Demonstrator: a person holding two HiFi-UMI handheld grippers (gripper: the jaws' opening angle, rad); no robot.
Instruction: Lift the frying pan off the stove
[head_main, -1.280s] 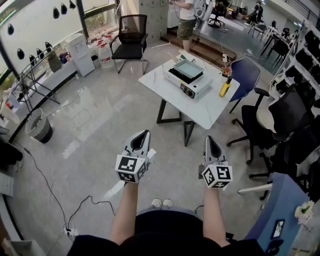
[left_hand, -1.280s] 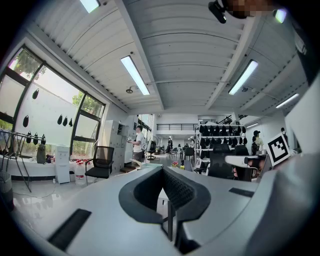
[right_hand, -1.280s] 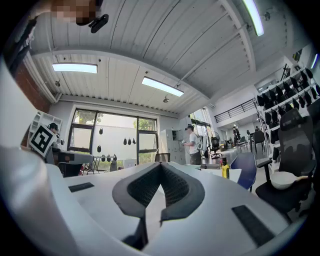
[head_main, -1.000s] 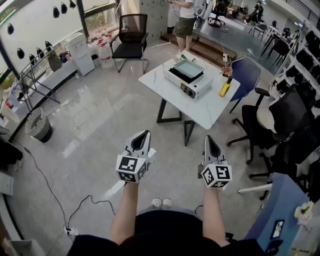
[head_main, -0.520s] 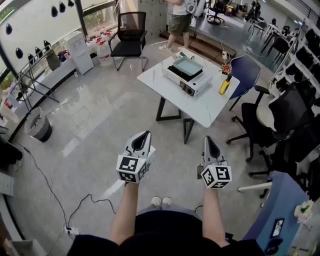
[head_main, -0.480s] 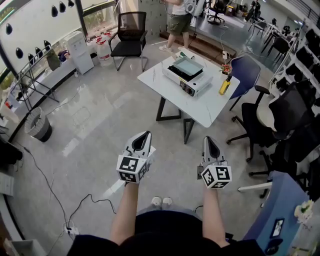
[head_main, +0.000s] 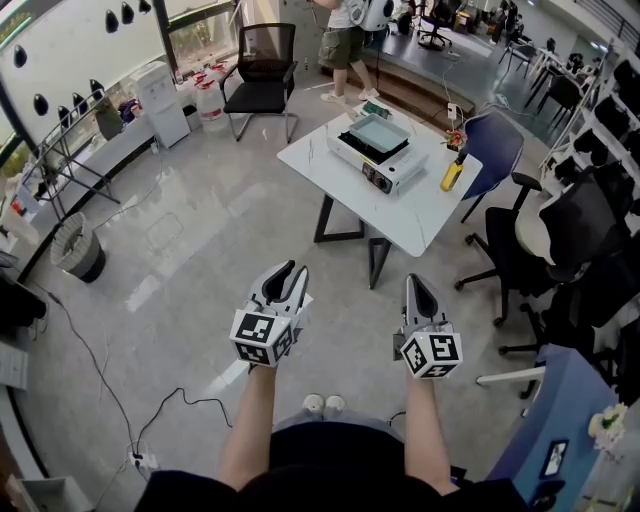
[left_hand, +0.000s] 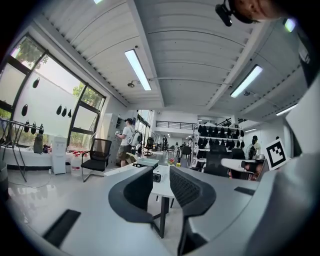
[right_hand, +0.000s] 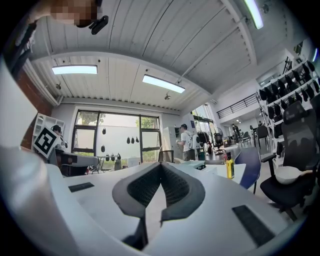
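**Grey jaws part on the left, pan well ahead on the table**

Grey and empty, the left gripper (head_main: 293, 271) sits low in the centre of the head view. Its jaws stand a narrow gap apart and are opening, with nothing between them. To its right the right gripper (head_main: 414, 281) has its jaws pressed together and also holds nothing. Both hang over pale floor tiles (head_main: 190, 250), well apart from any furniture.

Further up the frame, right of centre, stands a white table (head_main: 405, 215) on dark legs. On it rests a white stove (head_main: 368, 158), and the pale, flat thing on top of it appears to be the frying pan (head_main: 378, 132). A yellow bottle (head_main: 451, 176) stands near the stove at the table's right edge, with a blue chair (head_main: 497, 148) just beyond.

At the upper left is a black chair (head_main: 260, 72). A person (head_main: 343, 38) walks at the top edge.
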